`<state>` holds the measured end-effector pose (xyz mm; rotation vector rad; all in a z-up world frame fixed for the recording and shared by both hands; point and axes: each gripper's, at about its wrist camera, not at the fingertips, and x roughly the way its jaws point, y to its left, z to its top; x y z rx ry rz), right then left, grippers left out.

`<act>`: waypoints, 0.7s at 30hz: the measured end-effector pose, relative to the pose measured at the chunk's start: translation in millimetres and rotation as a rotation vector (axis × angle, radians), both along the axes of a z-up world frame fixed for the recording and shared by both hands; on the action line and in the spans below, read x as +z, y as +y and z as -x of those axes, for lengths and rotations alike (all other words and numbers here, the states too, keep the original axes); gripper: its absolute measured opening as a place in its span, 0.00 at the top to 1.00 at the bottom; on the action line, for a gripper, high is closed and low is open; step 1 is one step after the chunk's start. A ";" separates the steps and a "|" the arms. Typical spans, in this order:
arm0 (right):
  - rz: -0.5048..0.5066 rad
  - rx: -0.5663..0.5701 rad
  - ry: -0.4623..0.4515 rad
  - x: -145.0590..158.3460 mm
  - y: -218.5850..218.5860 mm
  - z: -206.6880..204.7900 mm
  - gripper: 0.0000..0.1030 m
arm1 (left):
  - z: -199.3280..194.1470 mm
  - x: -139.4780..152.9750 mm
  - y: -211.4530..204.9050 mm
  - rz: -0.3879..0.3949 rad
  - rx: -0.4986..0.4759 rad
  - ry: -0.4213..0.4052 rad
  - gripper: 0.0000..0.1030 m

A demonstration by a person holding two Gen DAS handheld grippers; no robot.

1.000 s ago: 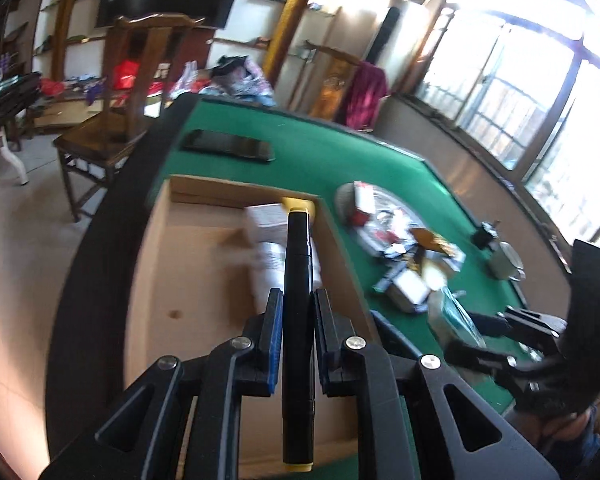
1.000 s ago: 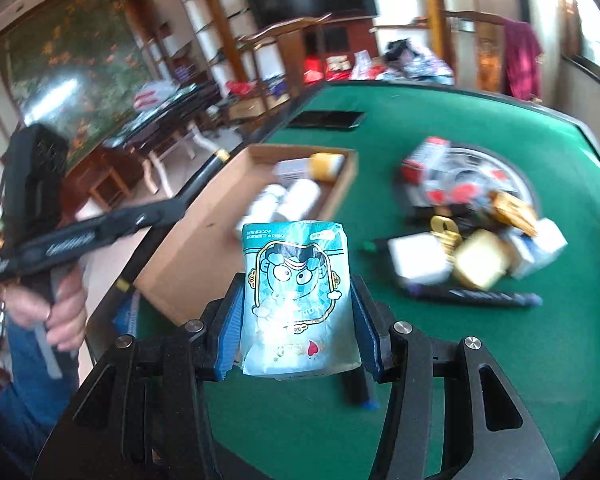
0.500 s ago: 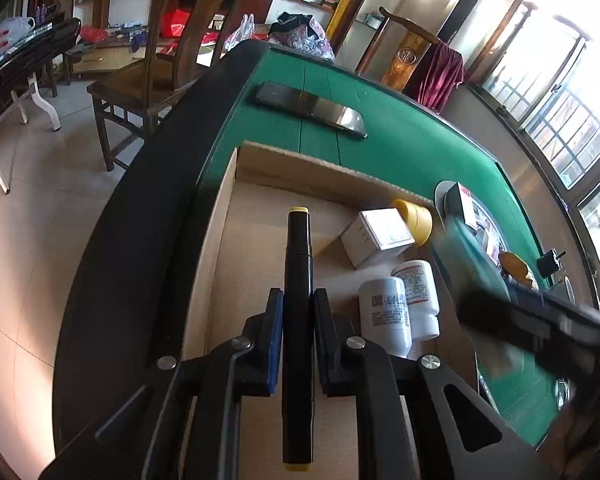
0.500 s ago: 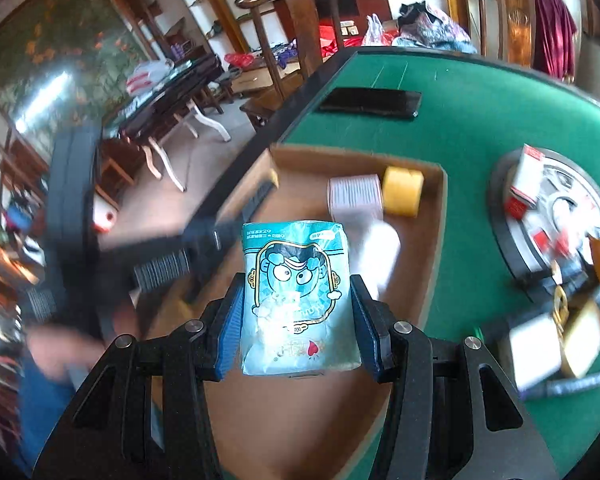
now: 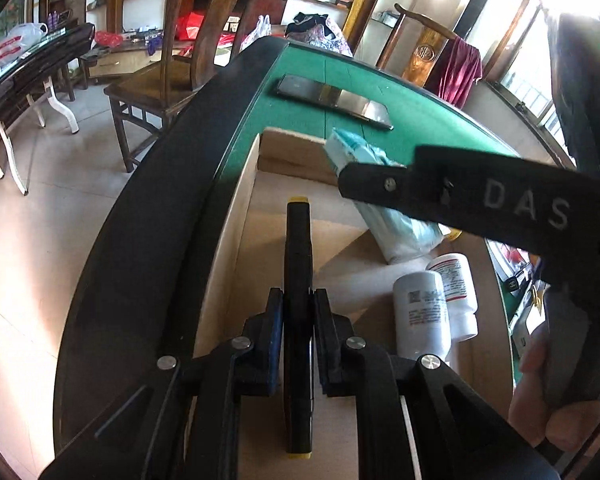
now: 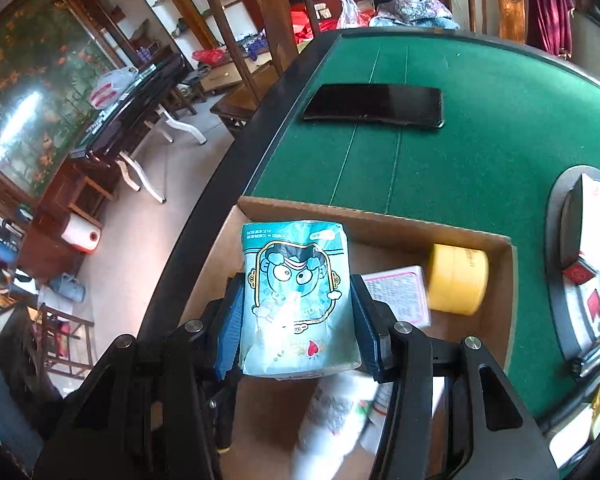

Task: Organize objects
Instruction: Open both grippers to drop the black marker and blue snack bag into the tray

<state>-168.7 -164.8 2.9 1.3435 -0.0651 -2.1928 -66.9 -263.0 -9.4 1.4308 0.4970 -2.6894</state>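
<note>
My left gripper (image 5: 297, 298) is shut on a black marker with yellow ends (image 5: 298, 248), held low over the left side of the open cardboard box (image 5: 236, 216). My right gripper (image 6: 296, 312) is shut on a teal tissue pack with a cartoon face (image 6: 296, 292), hovering over the box (image 6: 380, 220). In the left wrist view that pack (image 5: 396, 228) hangs above the box floor under the right gripper's finger (image 5: 460, 196). Inside the box lie two white bottles (image 5: 424, 312), a pink-edged small box (image 6: 400, 296) and a yellow roll (image 6: 458, 278).
A black phone (image 6: 374, 104) lies on the green felt table (image 6: 480, 140) beyond the box. A round tray with packets (image 6: 588, 260) sits to the right. A wooden chair (image 5: 188, 68) stands by the table's black padded rim (image 5: 148, 216). A person's hand (image 5: 548, 400) grips the right tool.
The right gripper carried the tissue pack leftward from the open felt to above the box. The left gripper with the marker moved forward and sank lower into the box.
</note>
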 end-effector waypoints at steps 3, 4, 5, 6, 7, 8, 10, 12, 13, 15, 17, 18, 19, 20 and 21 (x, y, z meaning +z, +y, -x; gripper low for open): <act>-0.022 0.002 0.024 0.5 -5.2 -0.2 0.52 | -1.8 1.2 -4.5 -0.014 0.015 0.013 0.87; -0.023 0.003 0.028 0.8 -7.1 -0.1 0.51 | -2.5 2.4 -4.0 -0.013 0.009 0.020 0.87; -0.024 0.003 0.030 0.8 -8.7 0.0 0.51 | -2.9 3.1 -3.4 -0.015 0.005 0.021 0.87; -0.025 0.005 0.029 0.9 -10.1 0.4 0.51 | -3.4 3.7 -3.1 -0.017 0.004 0.022 0.87; -0.023 0.010 0.033 1.0 -11.0 -0.7 0.51 | -4.0 4.5 -3.1 -0.017 0.008 0.023 0.87; -0.025 0.013 0.042 1.5 -11.7 -2.1 0.51 | -4.3 5.3 -2.9 -0.018 0.010 0.025 0.87; -0.035 0.014 0.048 0.5 -14.2 -2.3 0.51 | -4.4 6.5 -1.1 -0.017 0.014 0.029 0.87; -0.035 0.008 0.037 -1.3 -13.2 -2.5 0.51 | -3.5 5.5 -0.3 -0.021 0.016 0.021 0.86; -0.036 0.005 0.034 -1.9 -13.0 -2.1 0.51 | -3.0 5.0 -0.3 -0.024 0.016 0.019 0.86; -0.045 0.001 0.034 -2.7 -11.8 -2.7 0.50 | -2.4 4.6 -0.8 -0.026 0.017 0.016 0.86; -0.047 -0.008 0.030 -2.6 -9.2 -1.1 0.50 | -3.2 4.2 -1.9 -0.030 0.021 0.014 0.86; -0.040 -0.006 0.023 -3.0 -8.4 0.1 0.50 | -4.3 4.8 -1.0 -0.034 0.023 0.015 0.86; -0.032 -0.006 0.016 -2.6 -6.8 0.8 0.50 | -4.7 5.2 -1.3 -0.040 0.023 0.017 0.86; -0.030 -0.008 0.015 -2.0 -5.8 0.5 0.50 | -5.0 5.5 -1.6 -0.045 0.025 0.017 0.86; -0.032 -0.003 0.014 -1.4 -5.6 0.4 0.50 | -5.4 6.0 -1.1 -0.047 0.026 0.018 0.86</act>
